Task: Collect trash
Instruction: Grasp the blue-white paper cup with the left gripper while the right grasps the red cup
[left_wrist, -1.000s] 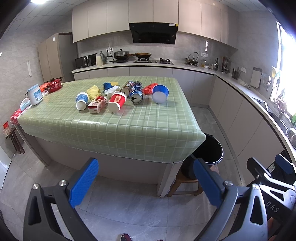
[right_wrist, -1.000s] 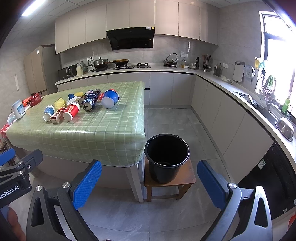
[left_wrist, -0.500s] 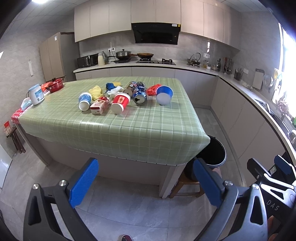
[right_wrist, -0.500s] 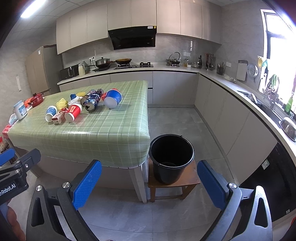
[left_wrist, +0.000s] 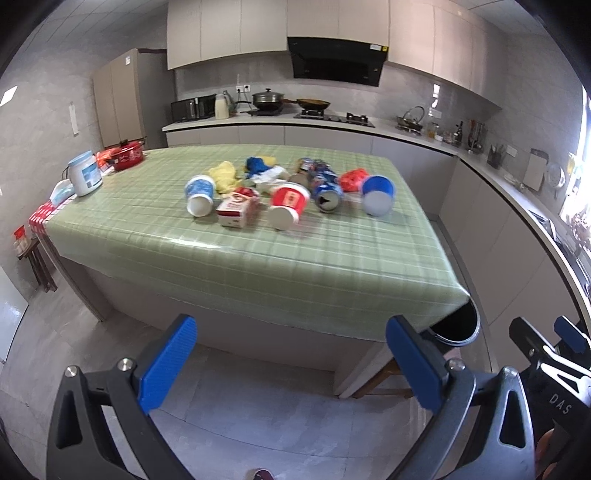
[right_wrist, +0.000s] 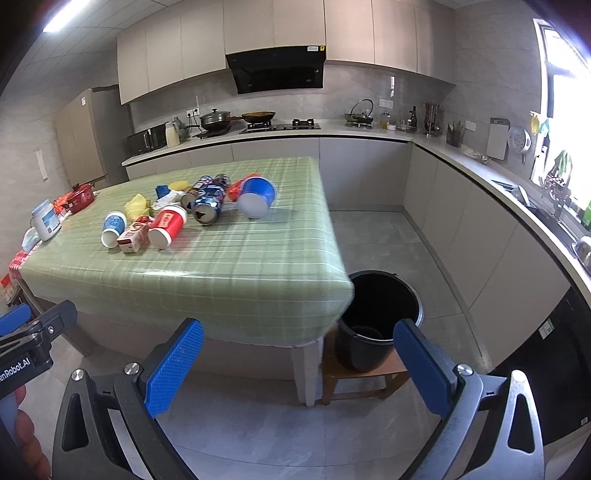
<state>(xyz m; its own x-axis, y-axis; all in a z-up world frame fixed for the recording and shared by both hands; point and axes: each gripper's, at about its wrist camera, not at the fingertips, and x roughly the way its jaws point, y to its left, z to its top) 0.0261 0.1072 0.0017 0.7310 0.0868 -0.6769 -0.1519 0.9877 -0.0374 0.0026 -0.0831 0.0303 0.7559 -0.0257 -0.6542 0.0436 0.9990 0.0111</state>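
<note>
The bench (right_wrist: 236, 266), under a green checked cloth, carries all the trash in one loose cluster near its far middle; nothing has been collected yet. Beside its near right corner a black bucket (right_wrist: 380, 325) stands on a low wooden stool (right_wrist: 354, 376); it looks almost empty, though something dim may lie at the bottom. Largest of the litter is the blue cup (right_wrist: 256, 197), lying on its side nearest the bucket, then the red cup (right_wrist: 168, 223), the cans (right_wrist: 208, 201), a smaller blue-and-white cup (right_wrist: 114, 228) and a small carton (right_wrist: 133, 236). All look light, thin-walled and easily crushed, so they are best pinched gently across the body or rim; the cans may roll and are smooth. Behind them lie soft crumpled wrappers (left_wrist: 227, 175), which should bunch easily. The left hand-held gripper (left_wrist: 291, 363) and right hand-held gripper (right_wrist: 299, 363) both gape wide, holding nothing, well short of the bench.
</note>
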